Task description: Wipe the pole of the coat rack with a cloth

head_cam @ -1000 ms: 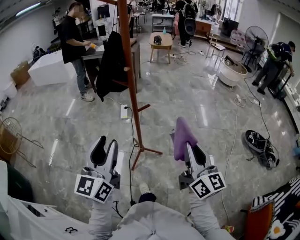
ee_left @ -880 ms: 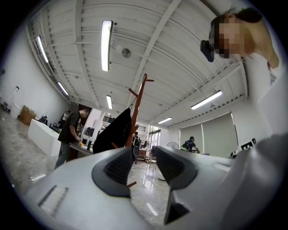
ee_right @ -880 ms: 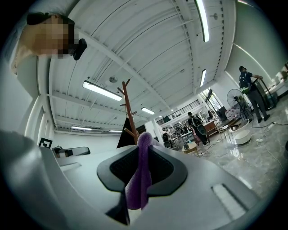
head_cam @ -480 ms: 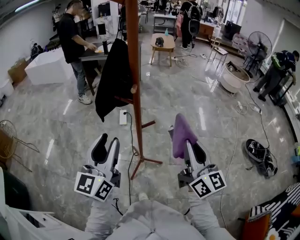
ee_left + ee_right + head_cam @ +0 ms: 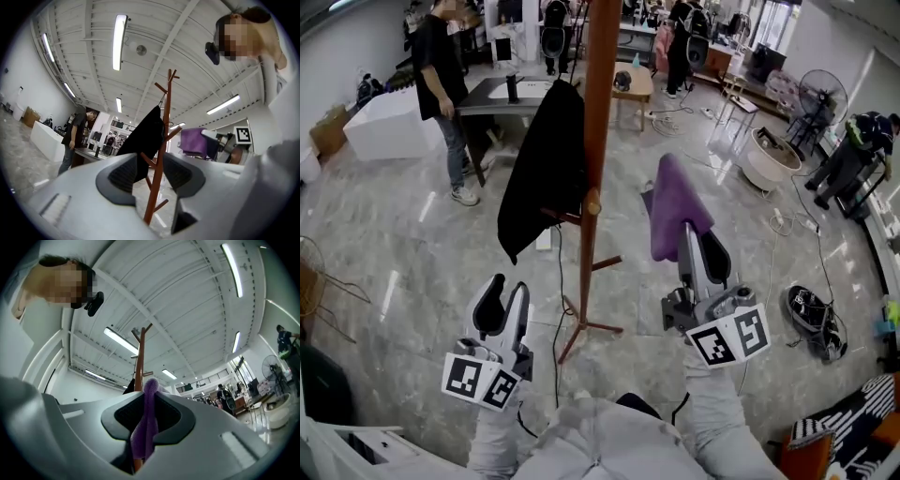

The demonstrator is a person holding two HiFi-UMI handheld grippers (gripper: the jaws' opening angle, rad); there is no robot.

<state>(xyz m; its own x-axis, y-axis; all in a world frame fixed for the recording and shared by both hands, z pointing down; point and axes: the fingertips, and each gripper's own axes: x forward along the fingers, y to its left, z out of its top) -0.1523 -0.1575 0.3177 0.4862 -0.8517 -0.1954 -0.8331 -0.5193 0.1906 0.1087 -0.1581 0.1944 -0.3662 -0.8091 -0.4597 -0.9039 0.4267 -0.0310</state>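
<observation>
Wiping had not begun. Our right hand-held gripper [image 5: 694, 246] was clenched on the purple cloth [image 5: 673, 208]. The cloth stood up from its jaws, just right of the brown pole [image 5: 598, 112] of the coat rack, but it did not touch the pole. Our left hand-held gripper [image 5: 500, 298] was lower and nearer to us, left of the pole. Its jaws were apart with nothing in them. A black coat [image 5: 539, 164] hung on the pole's left side. We thought the next move should bring the cloth left until it pressed on the pole, then rub up and down, away from the coat.
</observation>
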